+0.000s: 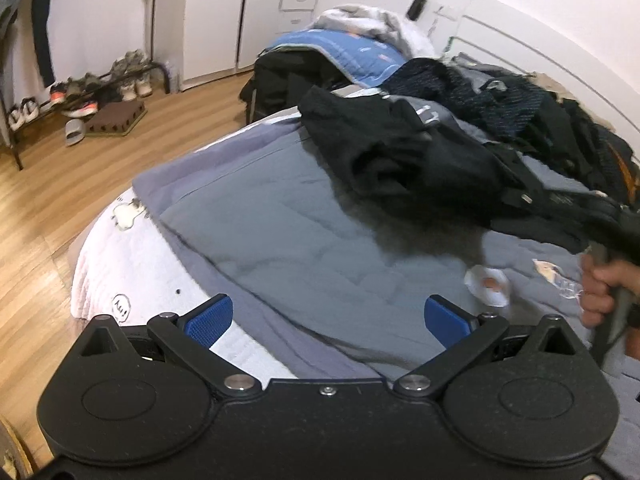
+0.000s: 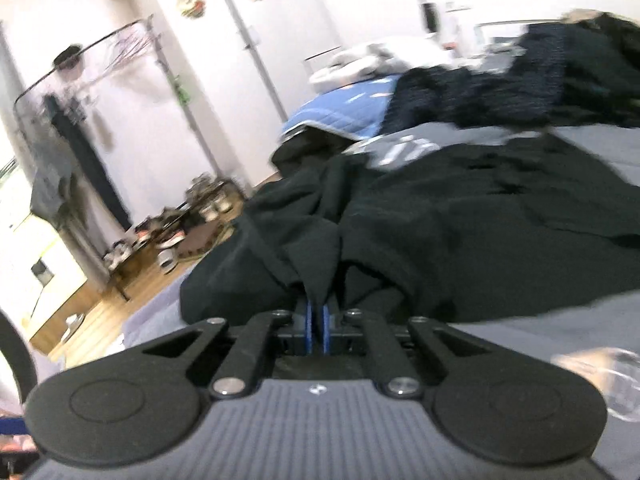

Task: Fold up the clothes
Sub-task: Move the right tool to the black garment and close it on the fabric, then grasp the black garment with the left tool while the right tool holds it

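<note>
**A thin pinch on a black garment, with the pile close behind**

The likeliest trouble is the cloth slipping free. The right gripper (image 2: pixel 316 320) has its blue pads pressed together on only a narrow fold of the black garment (image 2: pixel 420 232), and most of the fabric's weight trails away across the grey bedcover (image 1: pixel 288 232). A quick pull could drag that fold out of the pads. A second risk is snagging: the garment's far end lies against the heap of dark clothes (image 1: pixel 520 112) near the wall, so a pull may bring other pieces along or tumble them onto the cleared part of the bed. A small white item (image 1: pixel 486 284) and a clear plastic piece (image 1: pixel 560 280) lie on the cover nearby and could get swept under the cloth.

The garment fans out ahead of the right gripper, bunched at the pads. The left gripper (image 1: pixel 328 320) has its fingers wide apart over bare bedcover, holding nothing; the garment lies ahead and to its right, well clear of its fingers.
</note>
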